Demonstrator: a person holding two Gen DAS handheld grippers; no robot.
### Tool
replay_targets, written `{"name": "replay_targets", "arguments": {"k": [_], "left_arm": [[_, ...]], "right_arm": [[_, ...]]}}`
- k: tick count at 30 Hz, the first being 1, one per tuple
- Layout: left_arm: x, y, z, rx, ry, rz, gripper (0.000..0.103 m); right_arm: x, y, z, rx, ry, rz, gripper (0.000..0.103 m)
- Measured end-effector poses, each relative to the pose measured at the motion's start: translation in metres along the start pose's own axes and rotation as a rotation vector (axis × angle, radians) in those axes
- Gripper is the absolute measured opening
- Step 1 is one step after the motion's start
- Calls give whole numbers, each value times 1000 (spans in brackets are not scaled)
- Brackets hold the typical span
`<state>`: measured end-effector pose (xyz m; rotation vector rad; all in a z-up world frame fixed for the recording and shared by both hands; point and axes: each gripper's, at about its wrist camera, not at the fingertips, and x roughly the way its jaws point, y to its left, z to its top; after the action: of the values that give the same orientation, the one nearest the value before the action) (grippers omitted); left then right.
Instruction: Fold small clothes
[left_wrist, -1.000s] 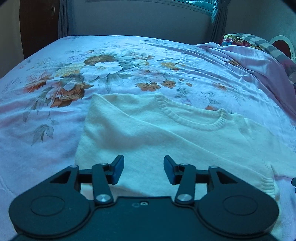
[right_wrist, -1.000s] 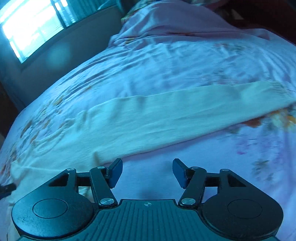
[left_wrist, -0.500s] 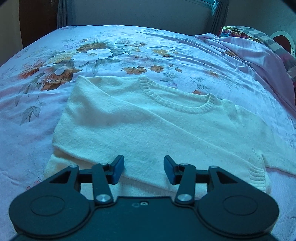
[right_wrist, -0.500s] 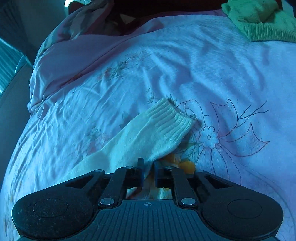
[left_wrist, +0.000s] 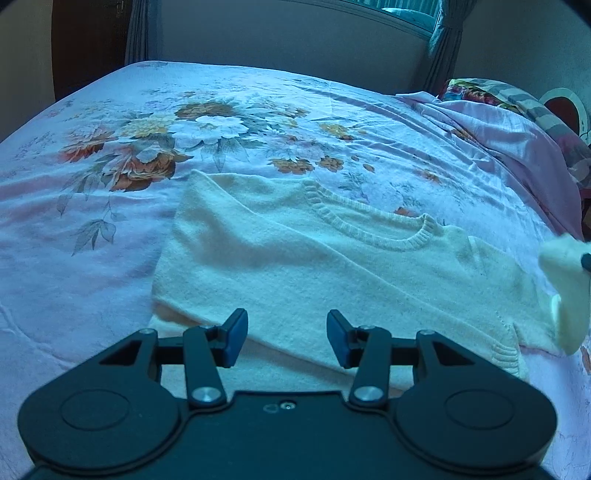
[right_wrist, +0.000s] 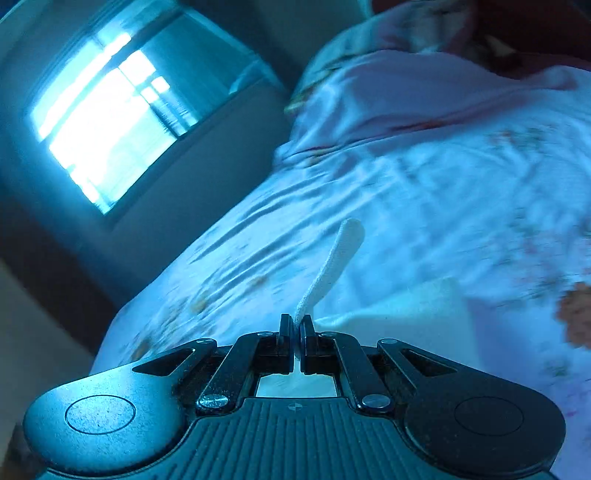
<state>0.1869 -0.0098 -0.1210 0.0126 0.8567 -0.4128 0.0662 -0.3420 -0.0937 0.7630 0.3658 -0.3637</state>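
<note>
Our right claw (right_wrist: 296, 328) pinches the cream knitted sweater's (left_wrist: 314, 266) sleeve cuff (right_wrist: 332, 266).
Beside the sweater's hem our left claw (left_wrist: 283, 338) gapes empty; the bed (left_wrist: 92, 221) beyond the cuff blurs.

Bedroom: floral-sheeted bed (left_wrist: 110, 229), window (right_wrist: 110, 122)

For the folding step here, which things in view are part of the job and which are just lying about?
Part of the job:
- cream sweater, flat on the bed
- its sleeve cuff, pinched in the shut right gripper
- left gripper, open above the sweater's lower part

Just lying about:
- floral bedsheet
- rumpled pink quilt
- window
</note>
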Motion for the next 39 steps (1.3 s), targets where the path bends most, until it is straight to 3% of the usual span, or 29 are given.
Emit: {"name": "replay_targets", "arguments": {"k": [2,5,8,10,13,15,16,20,22,24,28,30,33,35,39], "left_arm": [[-7,11,0,-16,-9,4,45],[-14,31,0,-54,-10,12,45],[-18,52,-4,-108,5,6,45],[-20,64,-7,-152,29,-36,45],[-19,72,-13,-220,75,-149,46],[-15,69,-16,-241,100,-208,47],[-13,65,-18,-241,109,-221,47],[-10,50,-26,-264,136,-268,47],[-15,47,-29,-284,124,-278,52],[-22,46,-30,-283,100,-259,63],[-30,56,-29,-311,79,-216,64],[-32,64,-26,-343,79,-204,64],[-31,70,-25,-364,85,-205,64],[-29,70,-26,-361,98,-212,64],[-17,70,-38,-360,148,-209,64]], "right_arm": [[13,52,-36,-73,84,127,2],[32,108,-103,-202,229,238,2],[53,127,-166,-293,420,273,3],[62,125,-193,-337,517,234,6],[48,116,-195,-288,503,269,20],[35,110,-188,-302,449,252,42],[30,110,-184,-323,428,246,45],[18,96,-172,-287,396,219,45],[15,87,-168,-266,388,197,45],[8,80,-162,-246,348,165,45],[26,92,-156,-225,297,101,45],[42,108,-166,-266,325,68,45],[52,135,-195,-347,433,182,45],[50,135,-204,-278,504,313,45],[30,118,-201,-236,459,262,45]]}}
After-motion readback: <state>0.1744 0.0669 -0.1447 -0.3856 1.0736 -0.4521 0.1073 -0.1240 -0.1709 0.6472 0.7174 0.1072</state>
